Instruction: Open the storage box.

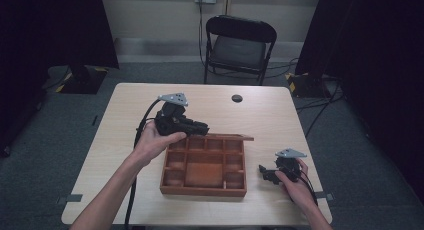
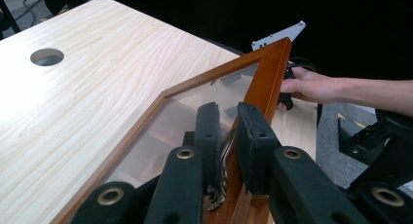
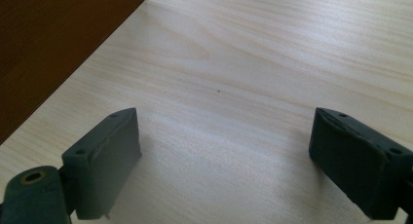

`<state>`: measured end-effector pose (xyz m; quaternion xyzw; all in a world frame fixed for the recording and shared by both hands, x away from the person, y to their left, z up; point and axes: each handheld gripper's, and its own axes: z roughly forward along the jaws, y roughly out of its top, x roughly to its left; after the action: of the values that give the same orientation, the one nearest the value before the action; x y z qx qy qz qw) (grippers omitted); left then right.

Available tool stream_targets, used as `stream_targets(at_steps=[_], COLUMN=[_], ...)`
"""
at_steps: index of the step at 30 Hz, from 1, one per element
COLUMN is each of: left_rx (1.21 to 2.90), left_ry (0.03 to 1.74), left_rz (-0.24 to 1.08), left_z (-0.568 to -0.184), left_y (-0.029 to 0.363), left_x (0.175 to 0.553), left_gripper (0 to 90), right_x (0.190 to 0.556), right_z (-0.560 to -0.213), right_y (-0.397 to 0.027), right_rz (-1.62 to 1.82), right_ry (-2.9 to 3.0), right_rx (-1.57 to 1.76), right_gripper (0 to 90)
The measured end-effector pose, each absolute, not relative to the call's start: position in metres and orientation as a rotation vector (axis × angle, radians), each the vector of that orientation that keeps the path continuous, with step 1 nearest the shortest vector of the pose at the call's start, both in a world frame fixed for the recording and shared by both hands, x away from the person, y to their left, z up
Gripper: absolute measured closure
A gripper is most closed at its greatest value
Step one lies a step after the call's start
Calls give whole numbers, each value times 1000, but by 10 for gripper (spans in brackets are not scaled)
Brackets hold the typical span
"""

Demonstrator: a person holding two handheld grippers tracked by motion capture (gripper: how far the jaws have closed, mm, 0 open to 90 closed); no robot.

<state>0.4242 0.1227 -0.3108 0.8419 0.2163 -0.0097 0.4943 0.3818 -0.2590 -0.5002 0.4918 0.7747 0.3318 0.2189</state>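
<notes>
Left gripper (image 1: 202,128) sits at the far left corner of the wooden box (image 1: 204,187), held in the left hand (image 1: 156,141), grey plate on top, cable trailing down toward the near edge of the table (image 1: 125,120). High view gives the box layout: middle of the table, small compartments round a bigger one, lid (image 1: 235,137) raised and seen edge-on along the far side, so its make is not readable from there. Left gripper view fills that in: the lid (image 2: 185,112) is a wood frame with a clear pane, compartments visible through it, and the left gripper (image 2: 228,131) has its jaws nearly closed, pinching the frame edge where a small brass clasp (image 2: 221,170) hangs between the pads. Same view shows the round cable hole (image 2: 46,56) far off in the tabletop and the other hand (image 2: 311,85) past the lid corner. Right gripper (image 1: 264,173) rests on the table just right of the box, near right, in the right hand (image 1: 295,182). High view can't settle how its jaws stand; right gripper view does: right gripper (image 3: 225,151) jaws wide apart, nothing between, bare tabletop under them, box side (image 3: 53,44) at upper left. Chair (image 1: 239,47) stands beyond the far edge.
</notes>
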Motion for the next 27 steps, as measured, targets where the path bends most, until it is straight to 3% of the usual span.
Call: stream_targets(at_steps=[27], left_rx=[2018], left_ry=[522], left_rz=[16], left_z=[-307], left_y=[122], left_x=[429], left_gripper=[820], right_x=[382], right_z=[-500], right_y=[-259], right_rz=[918], right_ry=[2145], right_rx=[1359], right_gripper=[105])
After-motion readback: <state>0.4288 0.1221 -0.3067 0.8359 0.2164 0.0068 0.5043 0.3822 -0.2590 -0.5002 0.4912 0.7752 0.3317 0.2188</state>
